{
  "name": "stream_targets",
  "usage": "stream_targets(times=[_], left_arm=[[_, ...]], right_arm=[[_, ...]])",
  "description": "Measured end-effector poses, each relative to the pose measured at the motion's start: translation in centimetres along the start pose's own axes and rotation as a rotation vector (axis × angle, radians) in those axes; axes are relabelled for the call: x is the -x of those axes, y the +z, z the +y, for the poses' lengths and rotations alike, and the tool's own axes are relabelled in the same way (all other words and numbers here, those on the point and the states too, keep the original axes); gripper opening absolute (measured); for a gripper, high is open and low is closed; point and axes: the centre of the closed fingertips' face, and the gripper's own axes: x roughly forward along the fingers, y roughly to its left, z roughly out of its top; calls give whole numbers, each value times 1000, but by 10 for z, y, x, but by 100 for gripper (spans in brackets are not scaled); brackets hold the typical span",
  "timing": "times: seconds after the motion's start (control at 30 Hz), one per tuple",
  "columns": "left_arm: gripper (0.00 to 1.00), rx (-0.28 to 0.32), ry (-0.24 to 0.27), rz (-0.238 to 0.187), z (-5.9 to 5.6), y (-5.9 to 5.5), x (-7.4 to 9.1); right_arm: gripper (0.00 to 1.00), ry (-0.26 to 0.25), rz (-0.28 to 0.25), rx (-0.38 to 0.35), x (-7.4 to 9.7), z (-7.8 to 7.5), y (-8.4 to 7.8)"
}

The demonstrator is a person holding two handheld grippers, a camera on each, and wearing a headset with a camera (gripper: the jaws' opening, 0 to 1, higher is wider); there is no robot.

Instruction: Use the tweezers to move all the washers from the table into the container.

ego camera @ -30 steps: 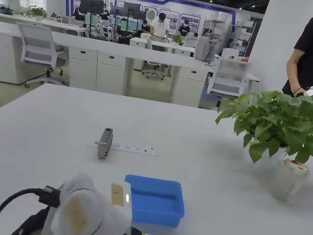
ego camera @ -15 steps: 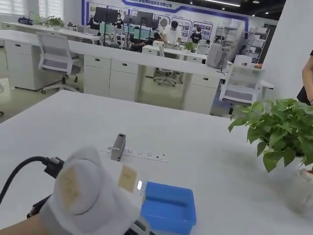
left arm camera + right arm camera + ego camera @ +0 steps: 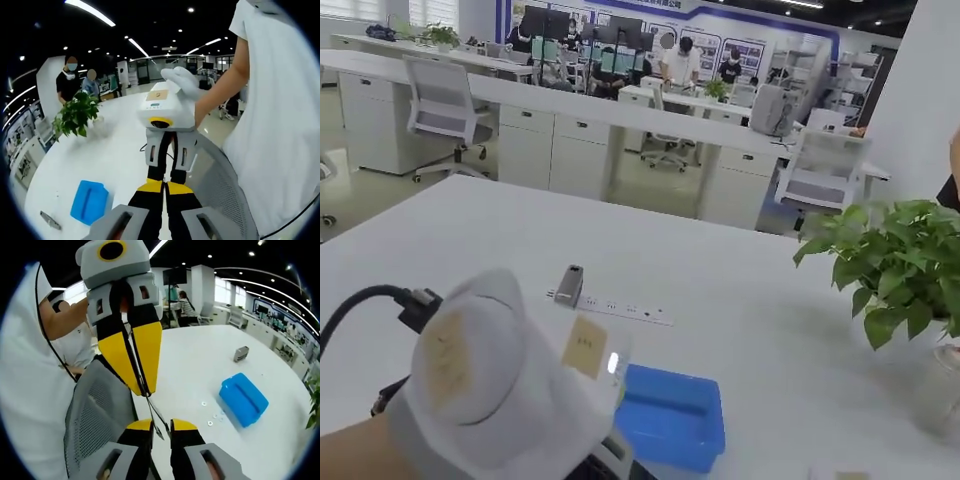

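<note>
Left gripper: jaws pressed together on the tweezers. In the right gripper view its yellow tips meet around the thin dark shaft, which runs on out past them.
Right gripper: jaws narrow but not closed. The free end of the tweezers sits in the gap between the two yellow tips, with a sliver of space visible beside it.
Pose: the two grippers face each other tip to tip, just apart, with the tweezers bridging them above the mesh chair back.
Washers: a small loose cluster on the white table, just beside the near edge of the container and well apart from both sets of jaws.
Container: a blue tray, open side up, on the table. Whether anything lies inside I cannot tell.
Other items: a grey adapter lies farther along the table, plugged into a white power strip in the head view, and a potted plant stands toward the far edge.
Head view: a white-gloved hand grips a gripper at lower left — which side I cannot tell.
</note>
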Motion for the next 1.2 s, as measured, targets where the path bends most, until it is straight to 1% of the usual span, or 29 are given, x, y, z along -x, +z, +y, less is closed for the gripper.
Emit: stream_targets(times=[0.13,0.23,0.3,0.5,0.6,0.7,0.77,0.8,0.87,0.97,1.0,1.03,1.1,1.13,1.2], left_arm=[[0,-11,5,9,0,-2,0],[0,7,2,4,2,-6,-1],[0,15,0,2,2,-8,-2],[0,10,4,6,3,-13,-4],[0,23,2,-2,5,-15,-6],[0,26,2,3,6,-17,-9],[0,19,23,10,8,-20,-11],[0,17,25,11,8,-21,-12],[0,44,51,2,11,-23,-13],[0,102,90,-30,15,-24,-13],[0,125,120,-42,18,-25,-11],[0,143,139,-48,20,-26,-10],[4,202,183,-79,23,-29,-6],[7,250,226,-104,27,-31,-2],[11,318,295,-146,33,-34,6]], right_arm=[[8,17,4,-8,-3,2,2],[8,22,7,-5,-5,2,2],[7,30,19,-8,-7,1,0],[7,36,30,-7,-10,1,2],[5,34,46,4,-12,0,-1],[4,36,55,8,-14,-1,-5],[3,32,64,12,-16,-1,-7],[3,26,73,21,-17,-2,-9],[2,22,80,27,-18,-3,-10],[1,12,77,34,-19,-6,-10],[1,9,74,31,-19,-8,-9],[1,5,69,23,-19,-10,-8],[1,-11,49,7,-19,-16,-5],[1,-18,43,1,-18,-20,-4],[1,-27,34,-8,-18,-24,-3]])
